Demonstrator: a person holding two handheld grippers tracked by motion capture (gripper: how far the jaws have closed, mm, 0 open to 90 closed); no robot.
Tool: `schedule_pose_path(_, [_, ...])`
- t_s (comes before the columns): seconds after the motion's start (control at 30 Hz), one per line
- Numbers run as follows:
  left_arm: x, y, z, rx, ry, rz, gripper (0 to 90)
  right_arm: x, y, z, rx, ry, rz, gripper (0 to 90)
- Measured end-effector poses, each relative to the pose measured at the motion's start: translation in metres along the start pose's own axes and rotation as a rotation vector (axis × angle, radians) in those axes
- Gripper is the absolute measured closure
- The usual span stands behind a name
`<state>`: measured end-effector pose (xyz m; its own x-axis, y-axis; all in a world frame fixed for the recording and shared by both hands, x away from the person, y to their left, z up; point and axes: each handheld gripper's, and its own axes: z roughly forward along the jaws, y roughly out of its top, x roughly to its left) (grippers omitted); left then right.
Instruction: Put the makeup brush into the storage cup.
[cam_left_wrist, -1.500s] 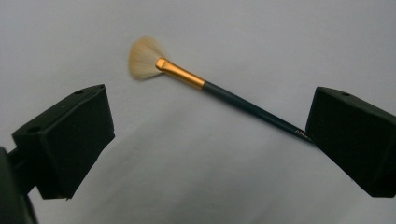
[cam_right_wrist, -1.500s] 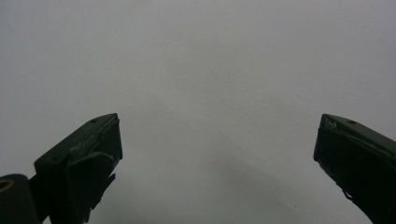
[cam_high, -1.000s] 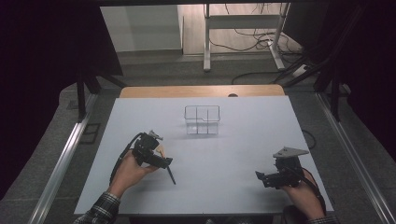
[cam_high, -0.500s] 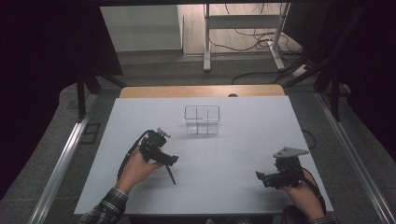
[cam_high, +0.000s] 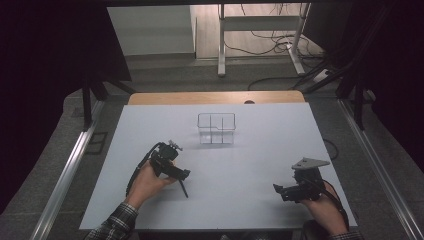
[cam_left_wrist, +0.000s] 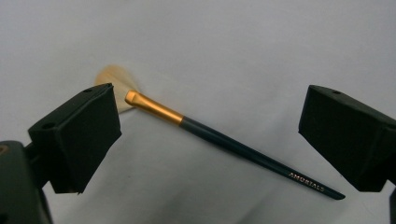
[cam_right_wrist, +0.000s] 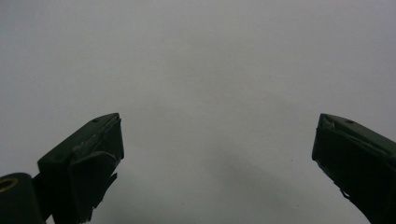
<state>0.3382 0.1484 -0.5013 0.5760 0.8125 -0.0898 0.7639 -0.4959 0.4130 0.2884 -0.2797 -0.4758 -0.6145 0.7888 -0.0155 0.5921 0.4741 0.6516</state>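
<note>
Nearest to you, your right gripper (cam_high: 284, 191) sits by the table's (cam_high: 250, 165) near right corner, held low over the white surface. Its jaws stand wide apart in the right gripper view, with nothing but bare tabletop between them.

Over toward the near left, your left gripper (cam_left_wrist: 208, 135) is hovering right above the makeup brush (cam_left_wrist: 224, 142). Jaws are spread wide here too, one on each side of the brush, and neither is touching it. So nothing is gripped yet.

The brush itself lies flat on the surface, left of centre and closer to the near edge than the far one. In the left gripper view its long axis runs on a diagonal: pale fan of bristles (cam_left_wrist: 112, 81) at the upper left, partly tucked behind one jaw, then a gold ferrule (cam_left_wrist: 154, 108), then a thin dark handle tapering down to the lower right with some small lettering near the tip. In the high view you can see the dark handle (cam_high: 183, 189) poking out below your left hand (cam_high: 147, 182), tip aimed at the near edge and a bit toward the right.

Farther back, about mid-table and nearer the far edge, stands a clear plastic organizer (cam_high: 216, 128) with dividers splitting it into compartments. All of them look empty, and it's well apart from the brush and both grippers.
</note>
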Motion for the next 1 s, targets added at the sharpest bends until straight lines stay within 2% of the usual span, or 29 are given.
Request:
schedule_pose_path(0.37, [0.001, -0.006, 0.012, 0.029, 0.01, -0.01, 6.0, 0.0, 0.0, 0.0, 0.007, 0.005, -0.011, 2.4])
schedule_pose_path(0.63, [0.002, -0.008, 0.019, 0.057, 0.016, -0.031, 6.6, 0.001, 0.0, 0.001, 0.01, 0.009, -0.015, 2.6])
schedule_pose_path(0.9, [-0.001, -0.009, 0.02, 0.068, 0.034, -0.022, 8.3, 0.001, 0.0, 0.001, 0.011, 0.012, -0.016, 2.7])
schedule_pose_path(1.0, [-0.001, -0.009, 0.018, 0.077, 0.035, -0.013, 13.3, 0.001, 0.0, 0.001, 0.013, 0.012, -0.021, 2.8])
